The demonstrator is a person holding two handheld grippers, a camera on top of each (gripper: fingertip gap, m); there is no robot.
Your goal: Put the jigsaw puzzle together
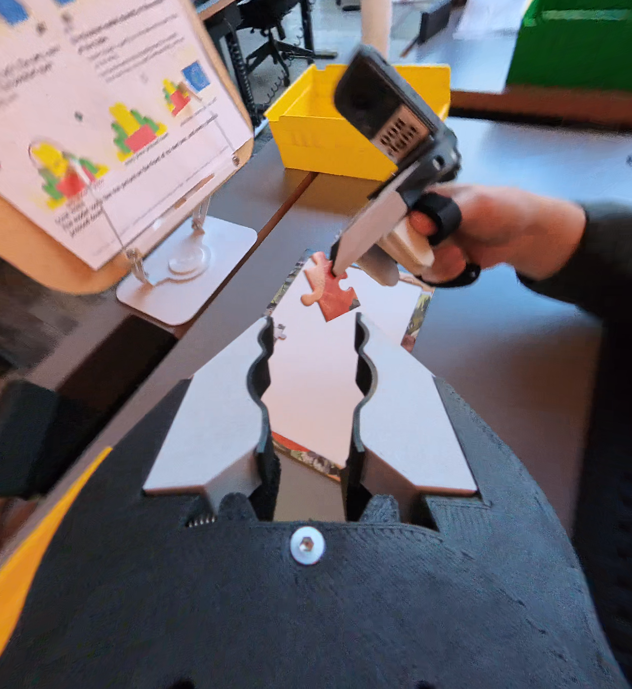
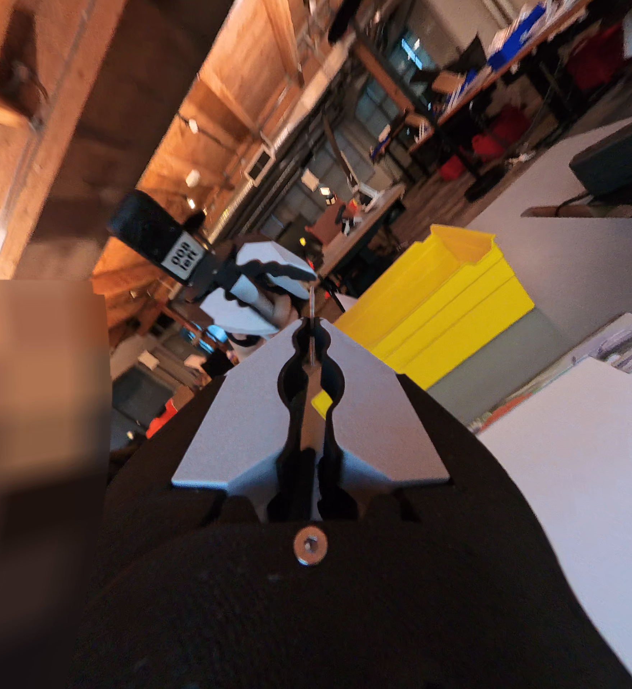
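The puzzle tray (image 1: 385, 309), a pale board with a printed border, lies on the grey table (image 1: 493, 373) near a seam in the tabletop, and bare grey surface extends to its right. A yellow bin (image 1: 318, 138) stands beyond the tray toward the table's far edge; an instruction board (image 1: 94, 123) on a white stand (image 1: 191, 268) rises near the left edge, just beside the tray's far corner.

The left hand-held gripper (image 1: 312, 346) hovers over the tray, its jaws set wide and empty, the pale board visible between its grey fingers (image 1: 217, 421). The right hand-held gripper (image 1: 335, 266) reaches in from the right, held by a hand (image 1: 493, 231) in a dark sleeve, and points steeply downward over the tray's far half. Its fingertips pinch a jigsaw piece (image 1: 329, 292) by one edge.

The piece is orange-red with a paler tab side and hangs tilted above the tray, apart from the board. In the right wrist view it appears edge-on as a thin sliver (image 2: 312, 332) between nearly closed jaws, with the left hand-held gripper (image 2: 269, 290) beyond.
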